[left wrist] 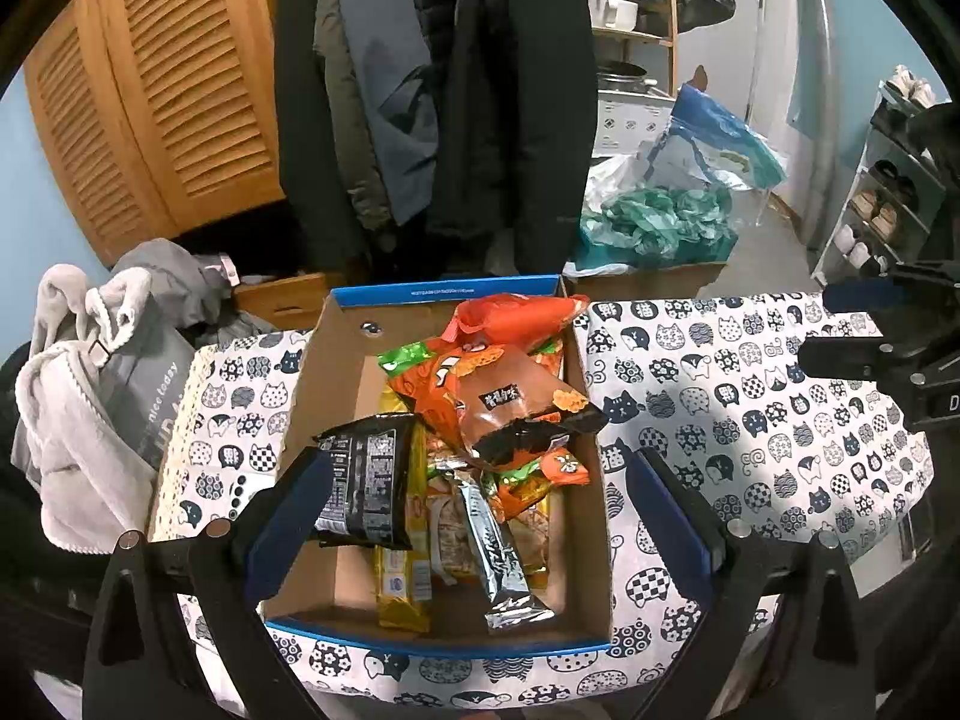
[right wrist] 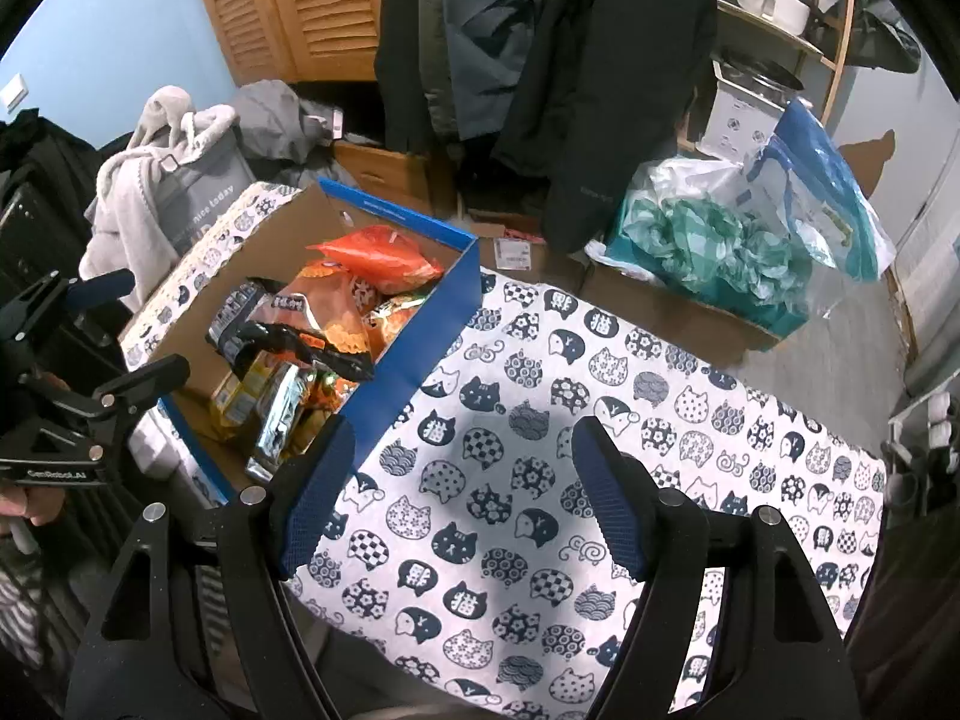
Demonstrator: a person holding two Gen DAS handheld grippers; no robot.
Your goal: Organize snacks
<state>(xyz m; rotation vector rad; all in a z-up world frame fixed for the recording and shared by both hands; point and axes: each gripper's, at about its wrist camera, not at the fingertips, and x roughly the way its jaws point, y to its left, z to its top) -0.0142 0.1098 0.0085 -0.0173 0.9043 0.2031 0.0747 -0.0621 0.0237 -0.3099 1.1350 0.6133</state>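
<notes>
Your left tongs (left wrist: pixel 474 516) stand wide apart and empty over the near end of the cardboard box (left wrist: pixel 336 360), one blue pad beside a black packet (left wrist: pixel 366 486), the other out past the box's right wall above the cloth. Your right tongs (right wrist: pixel 462 498) are spread just as wide, holding nothing, over a bare stretch of the cat-print tablecloth (right wrist: pixel 690 420), just to the right of the box's blue side.

The snacks sit heaped in the box: the black packet leaning at the left, a brown and orange bag (left wrist: pixel 516 402) on top of the pile, a red-orange bag (left wrist: pixel 516 312) at the far end, a silver bar wrapper (left wrist: pixel 504 552) and a gold packet (left wrist: pixel 402 582) lying lengthwise underneath. No snack shows on the cloth outside the box.

That fits two readings: a jumbled box waiting to be sorted out onto the cloth, or a box into which loose snacks have been gathered. The pictures do not settle which.

If you do take a packet, the black one lies nearest your left pad; the loose, slippery wrappers will likely call for a pinch on a flat edge, not on the puffed middle. Behind the table hang dark coats (left wrist: pixel 456 90).
</notes>
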